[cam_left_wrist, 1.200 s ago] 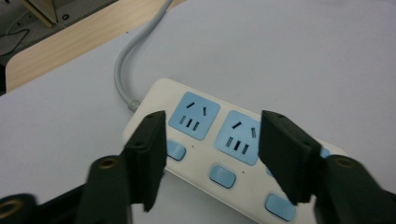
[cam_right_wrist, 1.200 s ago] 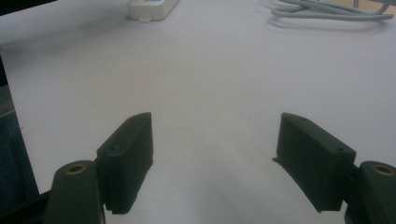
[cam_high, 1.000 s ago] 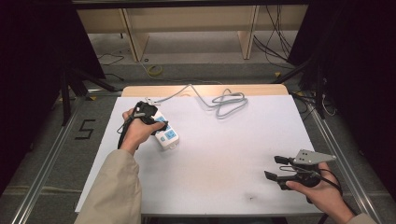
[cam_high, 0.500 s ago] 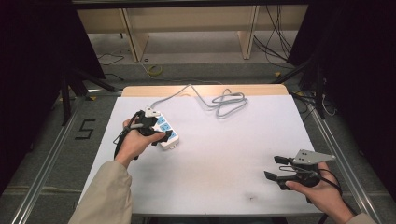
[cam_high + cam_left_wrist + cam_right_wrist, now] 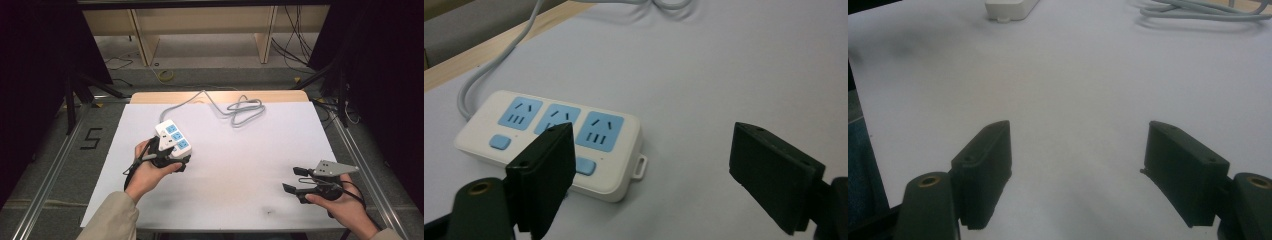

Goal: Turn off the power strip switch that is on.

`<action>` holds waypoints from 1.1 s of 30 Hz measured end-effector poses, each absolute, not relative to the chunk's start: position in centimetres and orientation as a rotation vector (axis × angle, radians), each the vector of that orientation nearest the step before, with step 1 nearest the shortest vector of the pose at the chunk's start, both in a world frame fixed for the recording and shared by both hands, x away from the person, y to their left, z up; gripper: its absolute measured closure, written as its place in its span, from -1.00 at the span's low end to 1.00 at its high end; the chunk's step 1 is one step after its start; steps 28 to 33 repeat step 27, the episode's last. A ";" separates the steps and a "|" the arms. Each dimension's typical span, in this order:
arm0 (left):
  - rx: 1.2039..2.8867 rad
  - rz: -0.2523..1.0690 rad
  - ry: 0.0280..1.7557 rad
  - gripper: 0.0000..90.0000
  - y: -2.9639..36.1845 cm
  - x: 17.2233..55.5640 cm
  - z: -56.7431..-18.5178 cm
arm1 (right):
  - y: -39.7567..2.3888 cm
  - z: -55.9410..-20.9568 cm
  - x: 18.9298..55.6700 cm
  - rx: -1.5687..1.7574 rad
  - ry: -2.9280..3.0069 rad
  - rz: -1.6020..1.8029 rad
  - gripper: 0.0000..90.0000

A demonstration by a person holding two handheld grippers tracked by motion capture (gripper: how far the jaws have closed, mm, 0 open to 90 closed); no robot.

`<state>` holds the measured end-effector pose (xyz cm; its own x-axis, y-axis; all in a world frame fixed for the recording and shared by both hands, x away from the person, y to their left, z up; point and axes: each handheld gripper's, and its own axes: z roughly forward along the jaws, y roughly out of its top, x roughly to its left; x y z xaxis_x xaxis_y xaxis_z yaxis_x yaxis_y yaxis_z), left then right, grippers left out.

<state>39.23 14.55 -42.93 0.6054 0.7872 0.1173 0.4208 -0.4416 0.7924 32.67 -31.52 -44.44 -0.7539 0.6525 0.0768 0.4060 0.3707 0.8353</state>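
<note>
This is looking like a lab or a recording room. A white sheet [image 5: 225,170] is covering the counter [image 5: 215,96], black curtains [image 5: 30,75] are hanging at both sides, loose cables [image 5: 290,45] are lying on the grey floor [image 5: 210,65], and a "5" mark [image 5: 91,139] is sticking there.

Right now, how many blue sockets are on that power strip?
3, in a row along the top of the power strip: one at the cord end, one in the middle partly behind the left tool, one at the far end.
</note>
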 end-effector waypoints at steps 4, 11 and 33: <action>2.062 0.625 0.934 -0.59 14.3 38.1 -43.1 | -31.5 -44.4 32.6 0.937 2.366 1.330 -0.39; 2.073 0.614 0.891 -0.60 13.8 36.0 -43.8 | -31.5 -44.4 32.7 0.937 2.368 1.328 -0.39; 2.093 0.602 0.899 -0.59 14.4 34.3 -44.8 | -31.5 -44.4 32.8 0.931 2.374 1.325 -0.39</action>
